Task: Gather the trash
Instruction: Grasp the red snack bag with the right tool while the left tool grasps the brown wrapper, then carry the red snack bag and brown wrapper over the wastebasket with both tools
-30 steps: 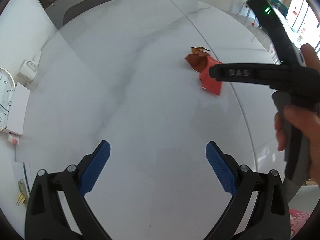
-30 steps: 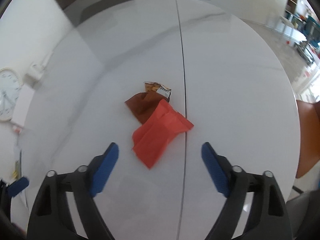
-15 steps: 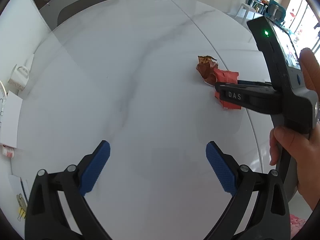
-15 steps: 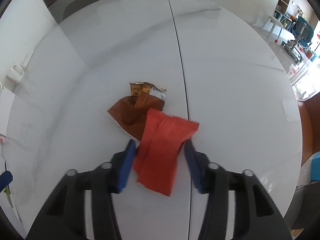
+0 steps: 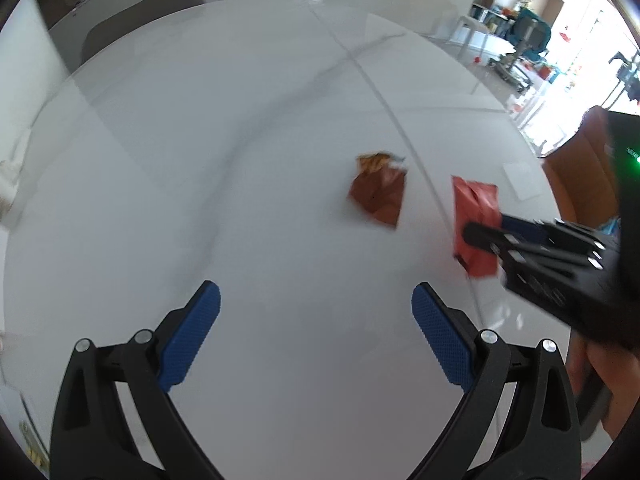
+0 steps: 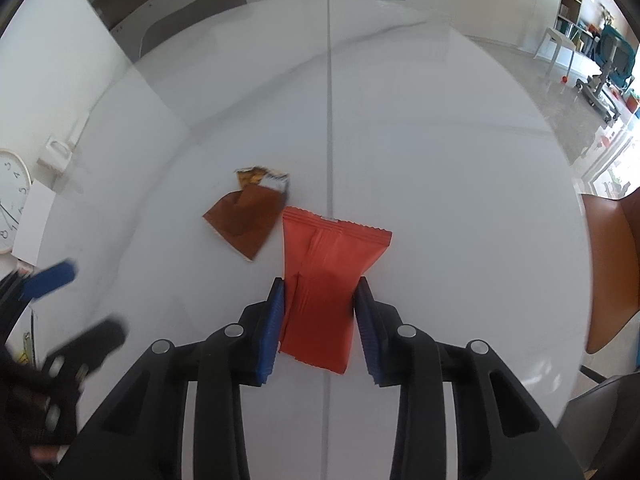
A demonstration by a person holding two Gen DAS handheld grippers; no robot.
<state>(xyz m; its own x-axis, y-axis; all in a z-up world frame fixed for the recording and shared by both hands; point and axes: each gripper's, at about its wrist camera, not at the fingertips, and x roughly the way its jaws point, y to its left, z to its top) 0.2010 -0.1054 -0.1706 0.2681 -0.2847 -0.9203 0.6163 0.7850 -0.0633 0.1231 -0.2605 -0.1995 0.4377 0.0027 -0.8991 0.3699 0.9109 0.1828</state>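
A: Blue ribbed pads (image 6: pixel 276 322) of the right gripper (image 6: pixel 319 328) just drawn in, pinching the crinkled red foil wrapper (image 6: pixel 326 276) at its waist; lifted off the white marble tabletop (image 6: pixel 440 184) or resting on it, hard to say.

B: Left gripper (image 5: pixel 316 334) spread wide, nothing between its pads, hovering over bare tabletop. From that side, right gripper blurred, partly cut off by the frame edge, hiding the wrapper's lower half.

A: Torn brown snack packet (image 6: pixel 244 222) lying flat just left of the red wrapper, silver-edged top open; contents not readable.

B: No bin in sight. Seam (image 6: pixel 329 128) running down the tabletop's middle. Beyond: grey chair (image 6: pixel 192 20), round wall clock (image 6: pixel 10 200) half cropped, orange chair (image 6: pixel 612 264) at right, bright cluttered room behind.
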